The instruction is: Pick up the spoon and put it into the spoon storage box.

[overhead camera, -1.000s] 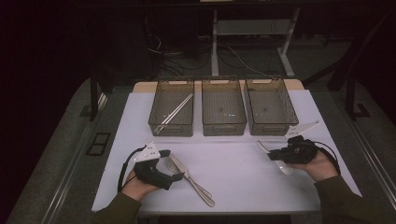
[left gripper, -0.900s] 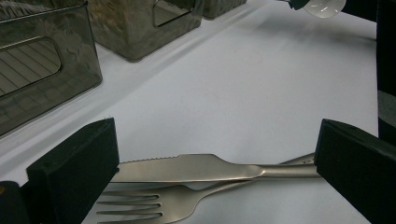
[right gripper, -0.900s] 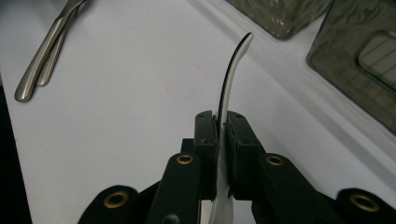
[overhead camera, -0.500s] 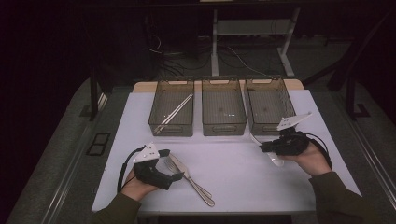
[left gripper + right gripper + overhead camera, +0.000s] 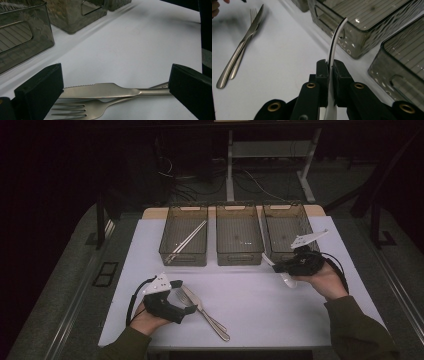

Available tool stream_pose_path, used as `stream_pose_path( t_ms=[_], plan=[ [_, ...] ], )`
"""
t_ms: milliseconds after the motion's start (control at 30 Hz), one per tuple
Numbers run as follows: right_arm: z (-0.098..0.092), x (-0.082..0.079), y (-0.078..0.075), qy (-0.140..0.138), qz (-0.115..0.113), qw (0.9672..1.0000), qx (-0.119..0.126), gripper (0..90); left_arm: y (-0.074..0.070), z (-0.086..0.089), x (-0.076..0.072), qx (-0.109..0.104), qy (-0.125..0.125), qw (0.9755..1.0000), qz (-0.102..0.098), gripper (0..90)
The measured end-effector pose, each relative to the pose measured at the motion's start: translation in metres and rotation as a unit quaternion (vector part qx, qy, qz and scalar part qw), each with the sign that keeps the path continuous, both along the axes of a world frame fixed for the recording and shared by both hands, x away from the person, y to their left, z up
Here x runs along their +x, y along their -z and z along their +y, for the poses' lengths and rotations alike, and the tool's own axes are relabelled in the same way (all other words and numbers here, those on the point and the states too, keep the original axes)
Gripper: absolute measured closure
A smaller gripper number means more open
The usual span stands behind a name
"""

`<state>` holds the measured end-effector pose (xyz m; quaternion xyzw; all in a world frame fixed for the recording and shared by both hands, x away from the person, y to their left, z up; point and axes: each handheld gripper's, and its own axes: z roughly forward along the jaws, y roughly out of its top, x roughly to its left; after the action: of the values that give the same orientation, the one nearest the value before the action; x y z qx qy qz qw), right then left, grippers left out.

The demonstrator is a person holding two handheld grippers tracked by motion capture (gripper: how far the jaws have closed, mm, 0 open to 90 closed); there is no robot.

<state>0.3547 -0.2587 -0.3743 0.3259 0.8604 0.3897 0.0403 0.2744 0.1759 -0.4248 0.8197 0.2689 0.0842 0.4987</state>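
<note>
White covers the table top point(image 5: 250, 295), and the room behind it is dark, with cables on the floor.

Three see-through bins stand in a row at the far side of the table. The left bin point(image 5: 183, 241) has two chopsticks point(image 5: 186, 241) lying in it. The middle bin point(image 5: 238, 240) and the right bin point(image 5: 285, 232) look bare inside.

One knife point(image 5: 207, 312) and one fork point(image 5: 192, 306) lie together on the table, near the front. They touch and cross each other.

Two grippers are in the person's hands. The left gripper point(image 5: 187, 306) rests low by the knife and fork. Its two black jaws are wide apart and hold nothing. The right gripper point(image 5: 276, 266) is up above the table, just in front of the gap between the middle and right bins. Its jaws are squeezed tight on one white spoon point(image 5: 280, 271).

The high view shows the whole table, all three bins, and both sleeves. The spoon looks small and pale there.

The left gripper view point(image 5: 115, 82) is very close. It shows the little teeth on the knife point(image 5: 100, 90) blade and the four prongs of the fork point(image 5: 75, 111), lying between the open jaws.

The right gripper view point(image 5: 331, 72) shows the spoon point(image 5: 335, 42) from its thin edge, curving up between the pinched jaws. It also shows the ribbed floors of two bins point(image 5: 362, 17) close by, and the knife point(image 5: 244, 42) and fork point(image 5: 252, 15) far off.
</note>
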Motion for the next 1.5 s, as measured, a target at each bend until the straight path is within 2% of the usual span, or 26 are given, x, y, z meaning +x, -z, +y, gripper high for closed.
stream_pose_path(
  t_ms=[200,333,633,967,1200,1500],
  plan=[
    [0.006,0.012,-0.008,0.010,-0.004,0.9999,0.005,83.6,0.001,0.000,0.000,0.000,-0.001,1.0000,0.000,0.0],
    [0.008,0.020,-0.014,0.016,-0.007,0.9997,0.018,83.6,0.000,0.000,0.000,0.000,-0.001,1.0000,-0.001,0.0],
    [0.018,0.041,-0.027,0.020,-0.008,0.9995,0.023,83.6,0.000,-0.001,0.000,-0.002,-0.002,1.0000,-0.001,0.0],
    [0.045,0.074,-0.042,0.021,-0.012,0.9997,-0.003,83.6,0.001,-0.002,-0.001,0.002,0.002,1.0000,0.001,0.0],
    [0.062,0.095,-0.042,0.029,-0.003,0.9995,-0.009,83.7,0.001,-0.004,-0.001,-0.008,0.001,1.0000,-0.003,0.0],
    [0.085,0.120,-0.030,0.032,0.009,0.9993,-0.018,83.6,0.001,-0.007,0.000,-0.006,0.010,0.9999,-0.010,0.0]
  ],
)
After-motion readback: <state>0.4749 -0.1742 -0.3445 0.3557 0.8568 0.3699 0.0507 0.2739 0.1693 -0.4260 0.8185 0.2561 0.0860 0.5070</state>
